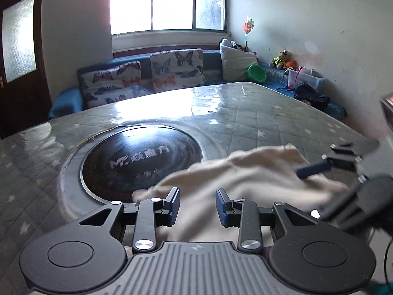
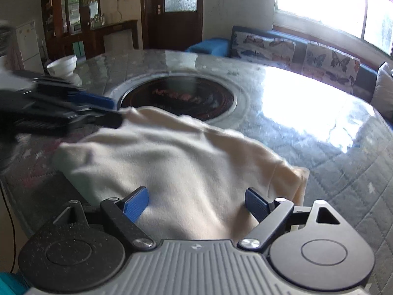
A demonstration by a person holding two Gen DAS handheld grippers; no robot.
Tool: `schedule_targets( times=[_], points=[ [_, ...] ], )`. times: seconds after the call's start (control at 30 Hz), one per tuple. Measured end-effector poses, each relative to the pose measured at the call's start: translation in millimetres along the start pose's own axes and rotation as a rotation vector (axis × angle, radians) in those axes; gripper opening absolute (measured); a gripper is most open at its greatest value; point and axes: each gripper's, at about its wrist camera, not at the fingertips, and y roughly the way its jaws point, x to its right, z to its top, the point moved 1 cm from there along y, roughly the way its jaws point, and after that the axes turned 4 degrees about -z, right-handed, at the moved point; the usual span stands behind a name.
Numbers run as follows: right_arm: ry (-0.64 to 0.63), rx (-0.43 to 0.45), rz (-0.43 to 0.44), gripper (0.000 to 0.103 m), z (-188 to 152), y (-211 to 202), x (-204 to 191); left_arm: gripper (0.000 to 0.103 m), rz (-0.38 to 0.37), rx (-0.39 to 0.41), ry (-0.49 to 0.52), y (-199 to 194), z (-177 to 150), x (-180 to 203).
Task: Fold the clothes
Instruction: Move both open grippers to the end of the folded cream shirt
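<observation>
**Plainly: cream garment on glass-topped table, both grippers spread over it**

Position. The cream garment (image 2: 176, 162) lies bunched on the near side of the glass-topped table (image 2: 343, 162), its far edge lapping the black round hob (image 2: 176, 98) set in the middle. It is not flat; soft ridges run across it and one end droops at the table's near edge.

Grippers. The left gripper (image 1: 197, 206) stands released, jaws apart over the cloth with nothing between them. The right gripper (image 2: 196, 202) is likewise spread wide and holds nothing.

Judgement on method. Whichever fold is due, each gripper should take a single layer near an edge or corner, not a bunched ridge, and both should lift and carry level so that the crease falls straight. The glass is slick; cloth may slide when dragged.

Not determinable. Motion blur hides seams, collar and sleeves, so garment type and fold count are unclear. The near hem is cut off beneath both gripper bodies. A white bowl (image 2: 62, 65) stands at the far rim.
</observation>
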Motion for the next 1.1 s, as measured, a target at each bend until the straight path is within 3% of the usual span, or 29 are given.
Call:
schedule_targets(
  times=[0.47,0.77,1.1],
  points=[
    [-0.106,0.044,0.065,0.089,20,6,-34,0.037,0.075,-0.040,-0.115,-14,-44,-13],
    [-0.187,0.040,0.074,0.089,24,19,-60,0.037,0.074,-0.013,-0.142,-28,-41,-18],
    [-0.216,0.057,0.095,0.090,29,14,-66,0.046,0.066,-0.051,-0.223,-23,-44,-33]
  ],
)
